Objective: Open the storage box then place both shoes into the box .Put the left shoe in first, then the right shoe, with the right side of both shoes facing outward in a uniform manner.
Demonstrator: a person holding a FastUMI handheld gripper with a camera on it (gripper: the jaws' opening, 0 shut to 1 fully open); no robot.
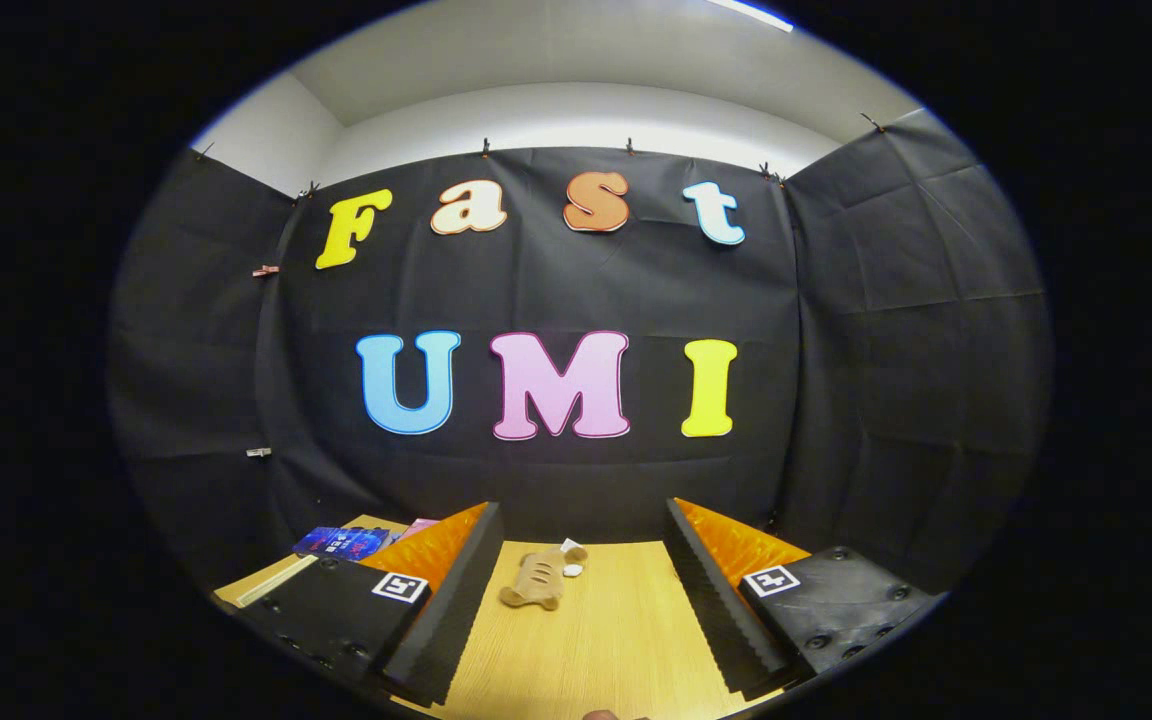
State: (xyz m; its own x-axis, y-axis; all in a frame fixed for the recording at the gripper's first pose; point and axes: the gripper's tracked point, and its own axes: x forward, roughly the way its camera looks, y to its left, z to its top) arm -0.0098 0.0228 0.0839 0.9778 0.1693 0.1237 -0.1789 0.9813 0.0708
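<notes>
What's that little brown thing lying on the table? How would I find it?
Start at the wooden table in front of the black cloth wall. The open gripper reaches over it with its fingers wide apart, and the tan shoe lies flat on the wood between them, nearer the left finger. It is small, soft-looking and ridged, unlike the flat blue packet beyond the left finger.

Light wooden table (616,640), tan shoe (539,577) lying mid-table, blue packet (341,542) at its far left corner
</notes>
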